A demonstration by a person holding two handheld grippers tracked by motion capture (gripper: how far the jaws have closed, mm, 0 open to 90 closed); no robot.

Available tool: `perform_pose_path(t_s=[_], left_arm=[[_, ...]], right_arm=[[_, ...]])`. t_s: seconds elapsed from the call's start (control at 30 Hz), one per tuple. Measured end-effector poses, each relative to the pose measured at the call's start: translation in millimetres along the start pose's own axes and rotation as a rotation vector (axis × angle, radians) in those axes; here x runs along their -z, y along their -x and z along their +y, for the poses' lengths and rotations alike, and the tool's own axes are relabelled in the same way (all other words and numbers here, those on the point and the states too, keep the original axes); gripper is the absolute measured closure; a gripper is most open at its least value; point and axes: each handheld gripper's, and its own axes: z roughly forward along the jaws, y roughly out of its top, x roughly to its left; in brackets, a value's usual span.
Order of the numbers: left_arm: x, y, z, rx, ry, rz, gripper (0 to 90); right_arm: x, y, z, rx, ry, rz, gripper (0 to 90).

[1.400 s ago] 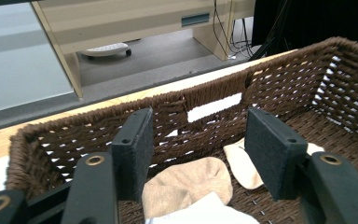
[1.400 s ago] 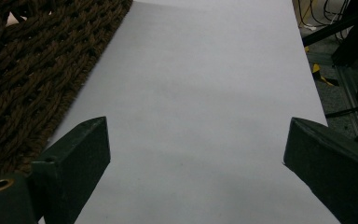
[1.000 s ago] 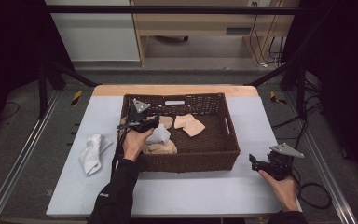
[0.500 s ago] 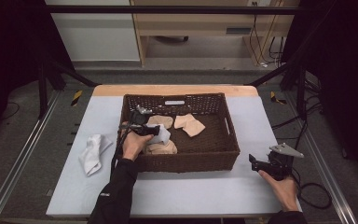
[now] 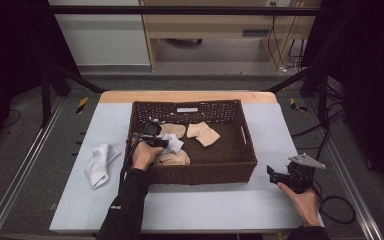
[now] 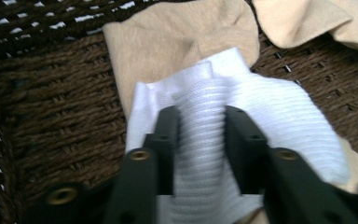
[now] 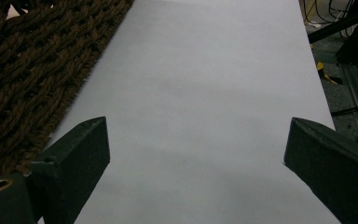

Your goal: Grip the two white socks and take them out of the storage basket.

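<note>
Pinching a ribbed fold of the white sock (image 6: pixel 223 140) between the jaws of the left gripper (image 6: pixel 200 128) — jaws just closed in, cloth bunched up between the pads. Lying in the left half of the wicker basket (image 5: pixel 200 172), atop a beige sock (image 6: pixel 177 42), ribs and long axis running straight along the jaws, away from the hand. Sitting well apart on the desk (image 5: pixel 220 205), right of the basket, the right gripper (image 7: pixel 196 154) — jaws spread wide over nothing. Nearer by far, the left; next, probably, lifting straight up.
</note>
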Motion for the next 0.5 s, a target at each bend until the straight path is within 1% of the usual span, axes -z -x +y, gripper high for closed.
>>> perform_pose_path(t_s=[0.07,0.1,0.17,0.27,0.33,0.37,0.43,0.5], left_arm=[[2.1,-0.3,0.6,0.012,-0.006,-0.006,75.7],[3.7,-0.3,1.1,0.014,-0.002,-0.005,77.4],[8.3,0.4,2.1,0.014,0.025,-0.001,78.7],[17.5,1.8,3.8,0.007,0.102,-0.01,79.2],[23.9,2.3,4.6,0.001,0.157,-0.026,79.3],[26.9,3.3,5.0,0.002,0.189,-0.027,79.3],[34.0,4.3,5.8,-0.017,0.237,-0.025,79.3],[42.8,3.3,5.9,-0.022,0.285,-0.029,79.3]], right_arm=[[0.2,0.3,0.1,0.001,0.001,0.0,7.0],[0.2,0.3,0.1,0.001,0.002,0.0,7.1],[0.4,0.3,0.1,-0.001,0.003,0.001,7.0],[0.5,0.8,0.2,0.001,0.005,-0.002,7.0],[0.3,0.7,0.2,0.0,0.003,-0.002,7.0],[0.2,0.6,0.2,0.0,0.003,-0.002,7.1],[0.1,0.8,0.3,0.001,0.002,-0.002,7.0],[0.0,0.9,0.4,0.001,0.002,-0.004,7.0]])
